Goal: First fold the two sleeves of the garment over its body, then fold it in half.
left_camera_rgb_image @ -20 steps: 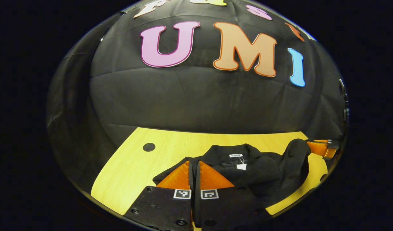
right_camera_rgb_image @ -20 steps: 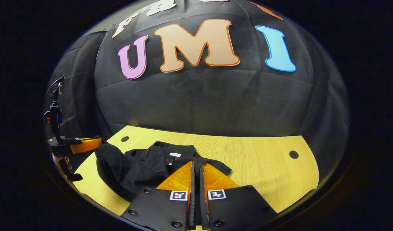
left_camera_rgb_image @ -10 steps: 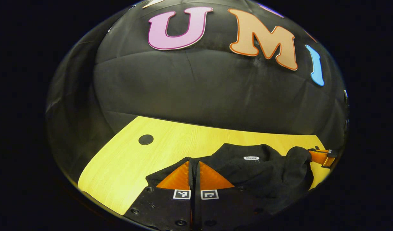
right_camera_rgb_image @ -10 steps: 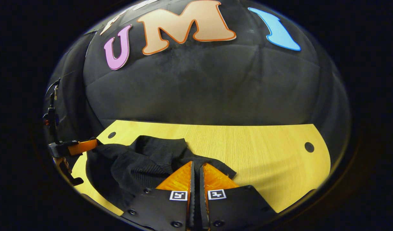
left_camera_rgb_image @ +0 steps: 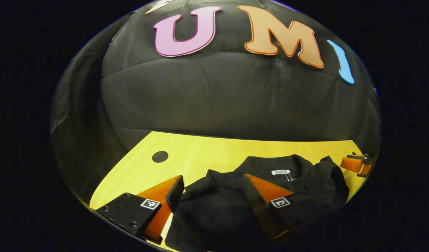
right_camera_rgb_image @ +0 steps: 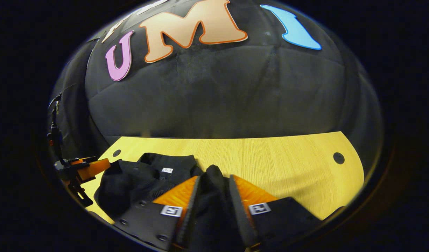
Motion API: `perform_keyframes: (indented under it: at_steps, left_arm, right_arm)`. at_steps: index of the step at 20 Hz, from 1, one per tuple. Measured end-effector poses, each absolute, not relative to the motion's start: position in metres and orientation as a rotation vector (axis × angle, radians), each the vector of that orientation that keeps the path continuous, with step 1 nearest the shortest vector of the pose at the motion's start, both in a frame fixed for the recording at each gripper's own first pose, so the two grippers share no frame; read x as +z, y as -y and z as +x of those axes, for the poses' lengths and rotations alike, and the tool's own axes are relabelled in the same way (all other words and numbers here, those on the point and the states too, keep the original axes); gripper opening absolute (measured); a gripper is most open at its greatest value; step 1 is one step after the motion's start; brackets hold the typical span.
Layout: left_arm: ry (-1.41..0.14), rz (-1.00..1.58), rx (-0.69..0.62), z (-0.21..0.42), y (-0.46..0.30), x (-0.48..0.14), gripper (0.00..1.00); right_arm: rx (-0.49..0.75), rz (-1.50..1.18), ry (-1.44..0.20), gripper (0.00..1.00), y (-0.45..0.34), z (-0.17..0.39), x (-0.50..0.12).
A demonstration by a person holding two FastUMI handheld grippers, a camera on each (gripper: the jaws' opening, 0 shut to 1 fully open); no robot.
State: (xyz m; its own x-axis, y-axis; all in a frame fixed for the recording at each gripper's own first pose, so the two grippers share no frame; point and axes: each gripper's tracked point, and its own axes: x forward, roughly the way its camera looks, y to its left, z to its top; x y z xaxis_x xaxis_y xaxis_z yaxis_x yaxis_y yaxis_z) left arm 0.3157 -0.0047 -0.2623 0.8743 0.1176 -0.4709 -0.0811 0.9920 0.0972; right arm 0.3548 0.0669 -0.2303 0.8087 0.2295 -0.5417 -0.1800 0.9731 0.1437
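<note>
Black garment (left_camera_rgb_image: pixel 221 203) lies bunched on the tabletop (left_camera_rgb_image: pixel 186 154), collar with white label (left_camera_rgb_image: pixel 280 172) facing the wall; folds overlap, edges uneven, not flat.

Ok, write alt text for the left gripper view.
The left gripper is open over a black knitted garment that lies folded on a pale wooden table. The white neck label faces up, and the right gripper sits at the far right edge.

In the right gripper view, bare table (right_camera_rgb_image: pixel 288 157) stretches from twelve to three o'clock, passable. The heaped garment (right_camera_rgb_image: pixel 144 175) blocks nine to eleven. In the left gripper view, wood lies bare toward ten o'clock.
</note>
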Motion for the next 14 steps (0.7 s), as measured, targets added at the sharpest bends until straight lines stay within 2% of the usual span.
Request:
perform_keyframes:
  at_steps: [1, 2, 4, 7, 8, 14]
  left_arm:
    - [-0.494, 0.073, 0.106, 0.314, 0.006, -0.261, 0.94]
    - [-0.485, 0.061, 0.103, 0.314, 0.007, -0.256, 0.93]
    - [-0.465, 0.047, 0.106, 0.311, 0.007, -0.245, 0.94]
    - [-0.445, 0.051, 0.116, 0.299, 0.004, -0.224, 0.93]
    - [-0.448, 0.045, 0.119, 0.292, 0.003, -0.217, 0.93]
    - [-0.367, -0.007, 0.12, 0.243, 0.001, -0.163, 0.94]
  right_arm:
    - [0.208, 0.067, -0.589, 0.72, -0.063, 0.352, -0.228]
    - [0.212, 0.048, -0.574, 0.87, -0.062, 0.352, -0.224]
    - [0.22, 0.017, -0.545, 0.99, -0.064, 0.345, -0.211]
    - [0.22, -0.006, -0.483, 0.96, -0.068, 0.331, -0.182]
    - [0.224, 0.004, -0.456, 0.99, -0.072, 0.325, -0.17]
    - [0.199, 0.0, -0.323, 0.98, -0.072, 0.262, -0.111]
